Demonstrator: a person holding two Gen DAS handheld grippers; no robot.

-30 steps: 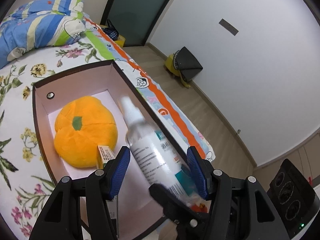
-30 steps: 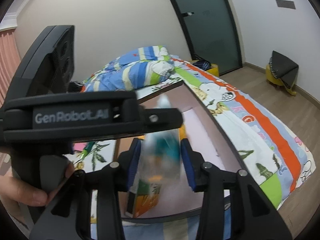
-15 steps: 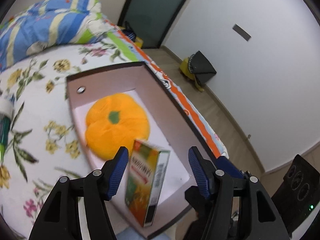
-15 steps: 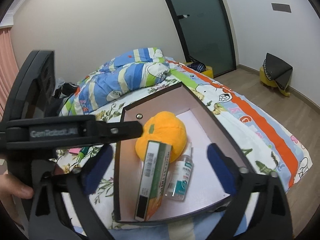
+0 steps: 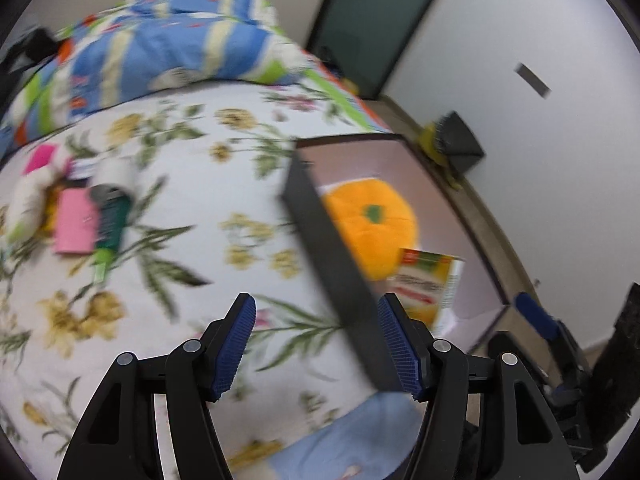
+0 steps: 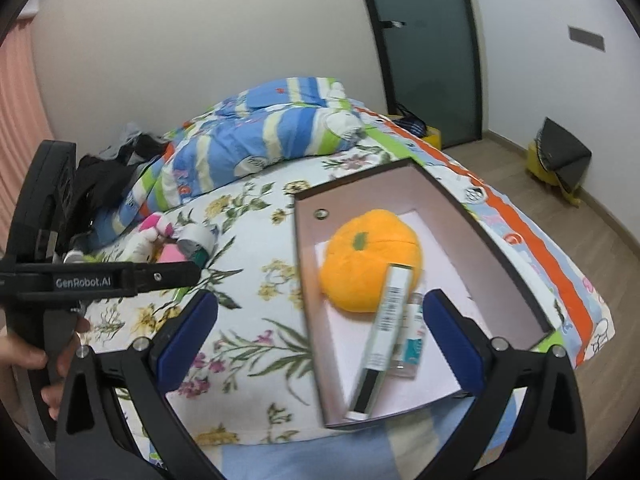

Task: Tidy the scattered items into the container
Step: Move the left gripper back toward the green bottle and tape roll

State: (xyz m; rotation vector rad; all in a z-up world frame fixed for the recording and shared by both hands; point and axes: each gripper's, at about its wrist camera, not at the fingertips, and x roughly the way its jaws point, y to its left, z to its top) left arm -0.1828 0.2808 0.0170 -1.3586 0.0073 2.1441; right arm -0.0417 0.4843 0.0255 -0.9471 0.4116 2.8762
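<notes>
Still to be tidied: a small cluster point(image 5: 76, 208) on the floral bedsheet point(image 5: 192, 248), well to the left of the container and up toward the pillow point(image 6: 256, 148). In it, blurred in the left wrist view: a pink flat packet point(image 5: 74, 222), a dark green tube point(image 5: 110, 220) with its long axis running roughly toward the camera, a grey tape roll point(image 6: 196, 240), and a pink-and-white soft toy point(image 6: 146, 236). Exact contacts between them too smeared to tell.

Lies up and to the left of the left claw point(image 5: 316, 344), which hangs above the bedsheet beside the container's near left wall, fingers spread apart, nothing between them. Probably the nearer claw for the next pick; likely a reach forward and leftward, with the tube best taken across its narrow width.

Right claw point(image 6: 320, 340) also spread wide and empty, poised over the container's near end.

Container point(image 6: 496, 256): a dark-walled open box with pale lining, near the bed's right edge. Inside: an orange plush pumpkin point(image 6: 370, 260) toward the far end, a carton point(image 6: 384, 336) standing on edge and leaning against the plush, and a small clear bottle point(image 6: 412, 332) lying flat just right of the carton.
</notes>
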